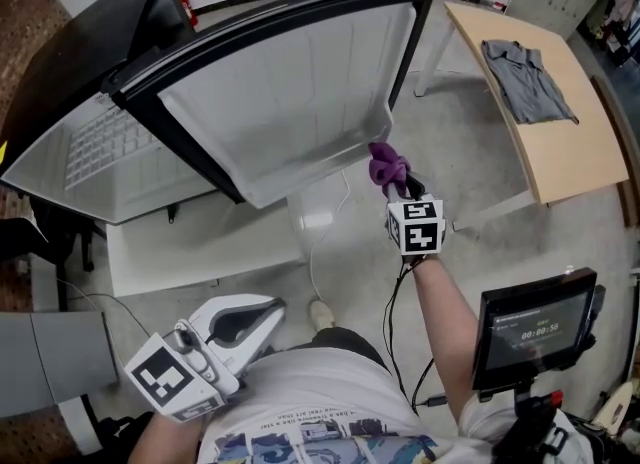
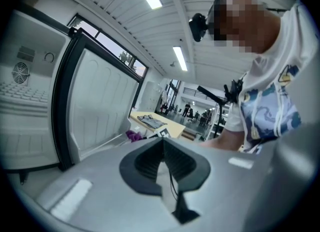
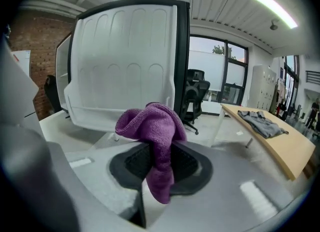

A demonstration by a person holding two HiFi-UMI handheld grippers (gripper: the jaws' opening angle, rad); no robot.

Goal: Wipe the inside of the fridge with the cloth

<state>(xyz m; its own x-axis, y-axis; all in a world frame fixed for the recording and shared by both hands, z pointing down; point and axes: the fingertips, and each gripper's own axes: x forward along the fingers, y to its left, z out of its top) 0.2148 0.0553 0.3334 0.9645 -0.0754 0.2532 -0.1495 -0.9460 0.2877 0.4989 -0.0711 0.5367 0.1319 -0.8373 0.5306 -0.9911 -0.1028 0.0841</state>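
Right claw (image 3: 159, 171) is pinching the purple cloth (image 3: 152, 126) mid-fold, its bunch flopping at 12 o'clock, near the open fridge door (image 3: 125, 61). Soft, light, limp: probably gripping best by a thick wad. Left claw (image 2: 162, 163) is sitting closed, empty.

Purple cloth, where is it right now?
The purple cloth is pinched in the right gripper, right of centre in the head view, near a corner of the open fridge door.
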